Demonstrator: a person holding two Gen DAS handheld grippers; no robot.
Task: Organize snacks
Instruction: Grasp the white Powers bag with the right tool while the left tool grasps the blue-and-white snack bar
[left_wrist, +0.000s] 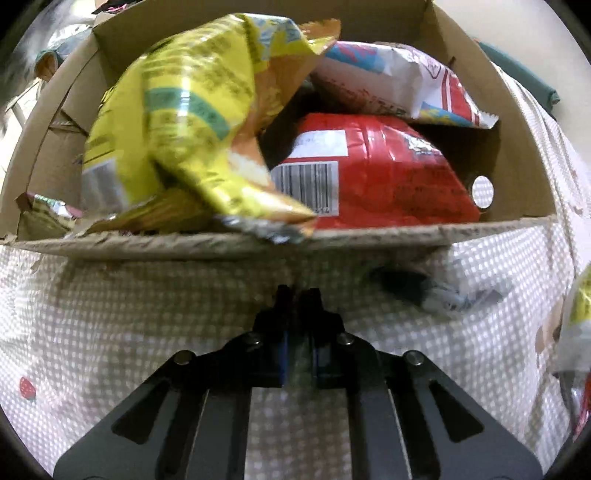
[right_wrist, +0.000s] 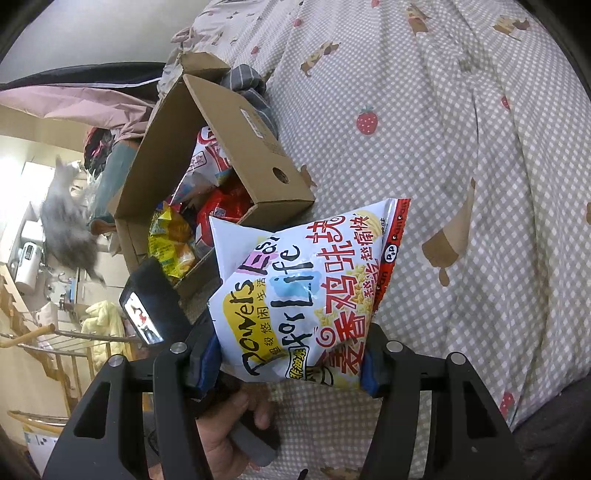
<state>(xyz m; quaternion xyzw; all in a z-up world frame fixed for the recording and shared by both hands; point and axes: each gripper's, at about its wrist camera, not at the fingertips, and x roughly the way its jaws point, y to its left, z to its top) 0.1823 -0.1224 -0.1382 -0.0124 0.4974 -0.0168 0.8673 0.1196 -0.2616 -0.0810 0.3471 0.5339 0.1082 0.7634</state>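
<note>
Checked cloth (right_wrist: 461, 122): bed cover under everything; soft and rumpled, so the box may tip if pushed down on one side.
Box (left_wrist: 258, 242): cardboard, open-topped, on the cloth; near wall torn along its edge. Already heaped, so another bag could slide off the pile and out.
Yellow bag (left_wrist: 177, 122): lies on top of the pile in the box, one corner hanging over the near wall. Risk: it is loosely perched and a nudge to box or bag could drop it onto the cloth.
Red bag (left_wrist: 384, 177): lower in the box, barcode up, partly under the yellow bag; seems settled.
White bag (right_wrist: 306, 291): snack held above the cloth, just beside the box, not yet in it. Puffed and slick, so it could squirt out or burst if squeezed harder.
Right gripper (right_wrist: 291, 365): fingers pinching the white bag's lower end, one on each side.
Left gripper (left_wrist: 298, 295): fingers pressed together on nothing, just short of the box wall, near the overhanging corner.
</note>
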